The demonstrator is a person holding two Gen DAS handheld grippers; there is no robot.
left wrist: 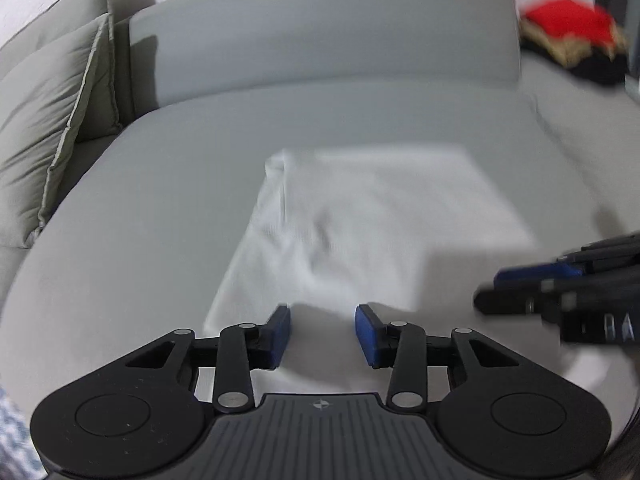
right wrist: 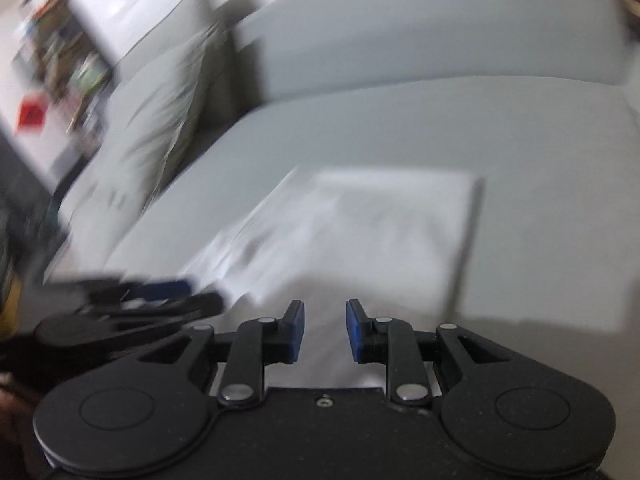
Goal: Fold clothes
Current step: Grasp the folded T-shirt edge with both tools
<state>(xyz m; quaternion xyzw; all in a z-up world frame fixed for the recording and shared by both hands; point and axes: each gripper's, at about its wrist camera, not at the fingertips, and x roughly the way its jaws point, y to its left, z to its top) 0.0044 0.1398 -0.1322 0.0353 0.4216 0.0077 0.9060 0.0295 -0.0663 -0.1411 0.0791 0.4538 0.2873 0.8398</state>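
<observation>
A white garment (left wrist: 360,232) lies folded into a rough rectangle on the grey sofa seat (left wrist: 160,200). My left gripper (left wrist: 322,334) is open and empty, just above the garment's near edge. My right gripper (right wrist: 325,330) is open and empty, also at the near edge of the garment (right wrist: 360,240). The right gripper also shows at the right of the left wrist view (left wrist: 560,292). The left gripper shows blurred at the left of the right wrist view (right wrist: 132,300). Both views are motion-blurred.
Grey-green cushions (left wrist: 44,128) lean at the sofa's left end. The sofa backrest (left wrist: 320,40) runs behind the garment. A red and dark pile of clothes (left wrist: 572,36) lies at the far right. Shelves with clutter (right wrist: 60,60) stand far left.
</observation>
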